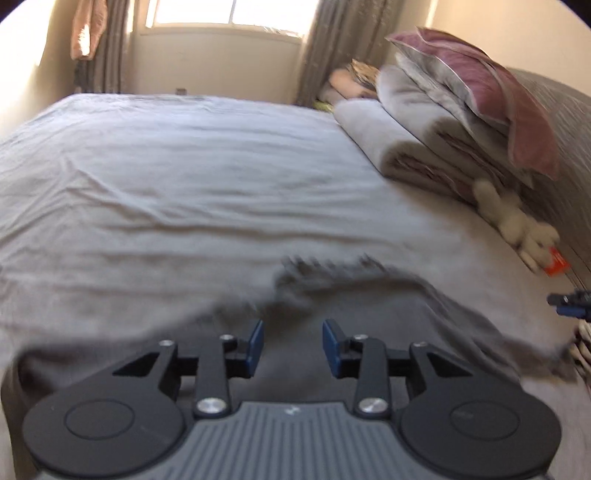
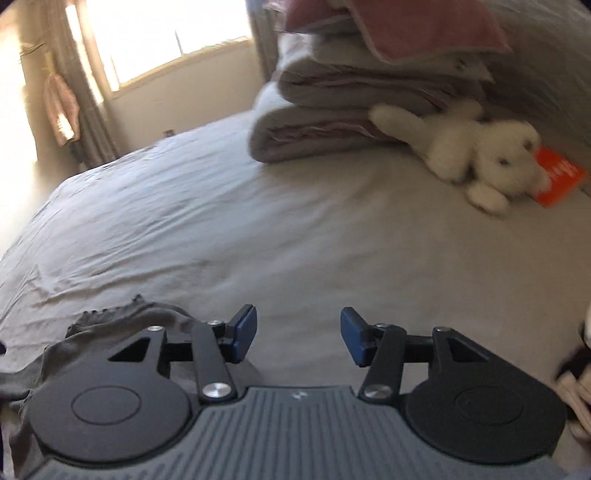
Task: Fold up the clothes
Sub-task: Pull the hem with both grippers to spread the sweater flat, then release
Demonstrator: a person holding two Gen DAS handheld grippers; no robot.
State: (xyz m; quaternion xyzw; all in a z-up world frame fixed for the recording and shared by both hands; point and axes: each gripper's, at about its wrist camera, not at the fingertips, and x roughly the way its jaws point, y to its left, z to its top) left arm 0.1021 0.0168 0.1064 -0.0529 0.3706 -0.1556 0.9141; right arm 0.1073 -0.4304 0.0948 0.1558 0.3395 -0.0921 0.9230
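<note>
1. Pale grey bed sheet (image 1: 166, 177), creased in shallow ridges, covers the bed across both views; a bright window (image 1: 229, 13) with grey curtains (image 1: 314, 48) stands beyond its far edge.
2. Left gripper (image 1: 293, 345): the two blue-padded fingers (image 1: 256, 341) are spread apart with nothing between them, poised above a dark grey garment (image 1: 369, 295).
3. The garment lies spread on the near part of the sheet, directly under and ahead of the left gripper. Its far edge is rumpled and wavy; motion blur hides the finer detail, so the kind of garment cannot be told.
4. Right gripper (image 2: 298, 334): fingers likewise parted and empty, held over bare sheet. In the right wrist view the garment's frilled edge shows beside and beneath the gripper's left linkage, at lower left.
5. The right gripper's tip also appears at the right margin of the left wrist view, well apart from the left gripper.
6. Folded grey bedding (image 2: 314, 136) is stacked at the head of the bed, topped by a pink pillow (image 1: 491, 92).
7. A white plush toy (image 2: 472, 155) lies against the stack, touching an orange card (image 2: 557, 177) by its head.
8. A pink cloth (image 1: 86, 33) hangs near the left curtain.
</note>
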